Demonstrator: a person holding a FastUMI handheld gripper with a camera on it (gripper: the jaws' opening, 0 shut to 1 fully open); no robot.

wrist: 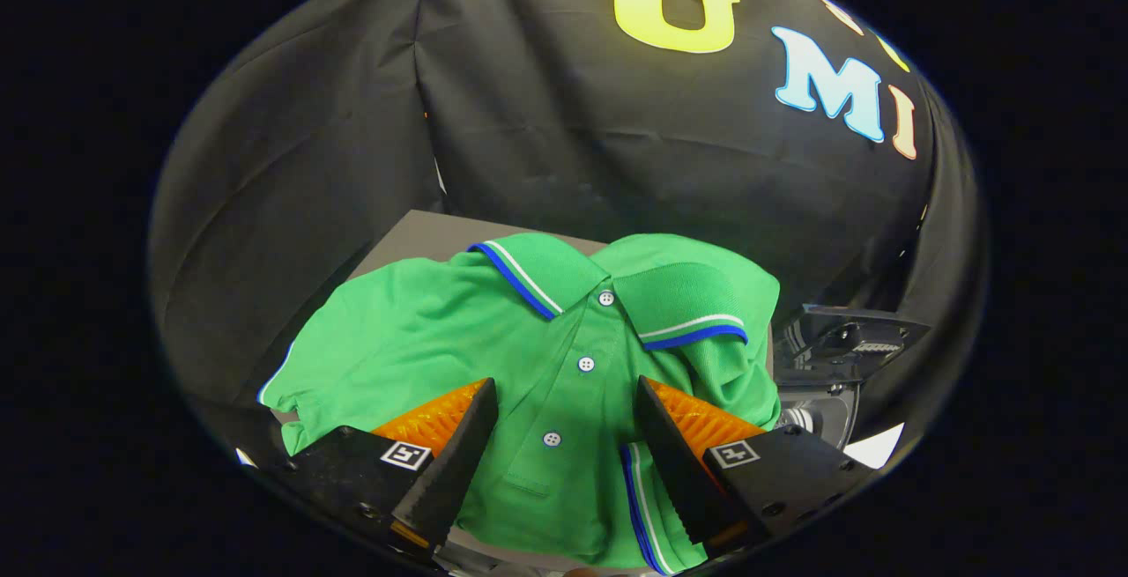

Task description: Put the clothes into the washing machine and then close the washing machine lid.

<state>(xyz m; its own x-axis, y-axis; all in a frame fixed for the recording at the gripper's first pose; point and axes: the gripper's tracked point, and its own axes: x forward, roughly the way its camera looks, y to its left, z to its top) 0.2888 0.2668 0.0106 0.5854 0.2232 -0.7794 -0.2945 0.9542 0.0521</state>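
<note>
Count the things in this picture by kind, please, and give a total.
Green polo shirt, between and beyond the open gripper fingers: 1
White shirt buttons: 3
Table: 1
Washing machine, right of shirt: 1
Total: 6

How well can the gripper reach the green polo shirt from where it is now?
Probably yes. The gripper is open, its fingers straddle the button placket of the green polo shirt on the table, and nothing lies between them and the cloth.
</note>
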